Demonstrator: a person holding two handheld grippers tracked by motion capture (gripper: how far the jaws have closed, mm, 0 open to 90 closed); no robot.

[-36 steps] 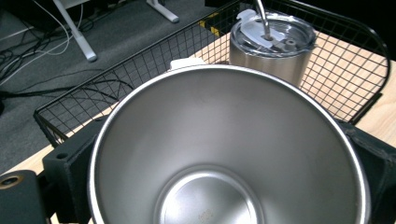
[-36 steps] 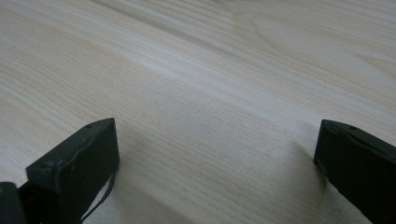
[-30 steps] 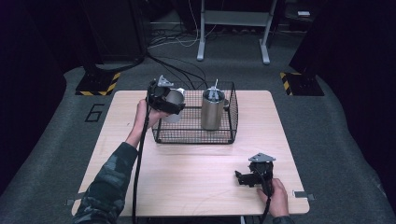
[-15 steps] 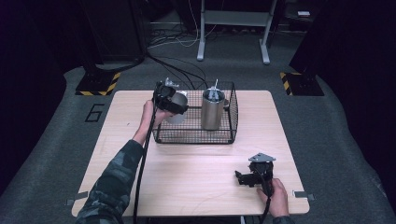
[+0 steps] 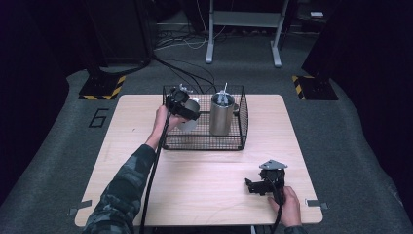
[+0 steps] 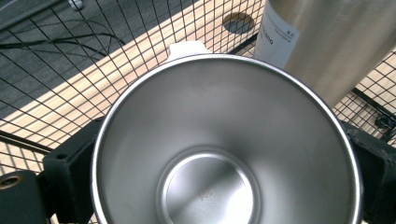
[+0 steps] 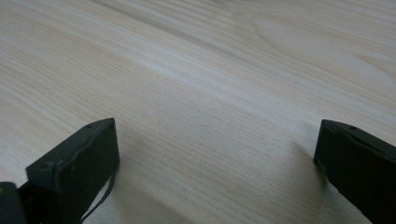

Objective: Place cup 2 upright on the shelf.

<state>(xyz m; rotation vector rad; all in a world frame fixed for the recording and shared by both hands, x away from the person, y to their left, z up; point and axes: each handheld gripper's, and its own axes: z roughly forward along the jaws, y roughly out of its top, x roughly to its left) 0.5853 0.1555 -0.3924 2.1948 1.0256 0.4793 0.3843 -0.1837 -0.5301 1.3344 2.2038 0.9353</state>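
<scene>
Cup [image 6: 226, 144] is the thing being handled: a shiny metal cup, clamped between the two black jaws of the left gripper [image 5: 181, 105], one jaw on each side of it. Looking along that gripper, you see straight down into the cup, and it has nothing in it. A small white tab sits at its far rim. The cup hangs at the left end of the wire basket [image 5: 204, 141], and it seems to be held up over the basket floor, though I cannot tell for sure if it touches the wire. Just past the cup, on the far right side of the gripper, stands a tall metal bottle [image 6: 327, 42] with a white label; it is close to the cup but not touching it. The right gripper [image 5: 258, 185] rests low on the wooden table [image 7: 210, 70], well apart from the basket, with its jaws wide apart and nothing between them. I think the step in hand is moving the cup in or out of the basket. The next move needs a steady hold and a straight path, so the cup does not bump the bottle or catch on the basket wall.
</scene>
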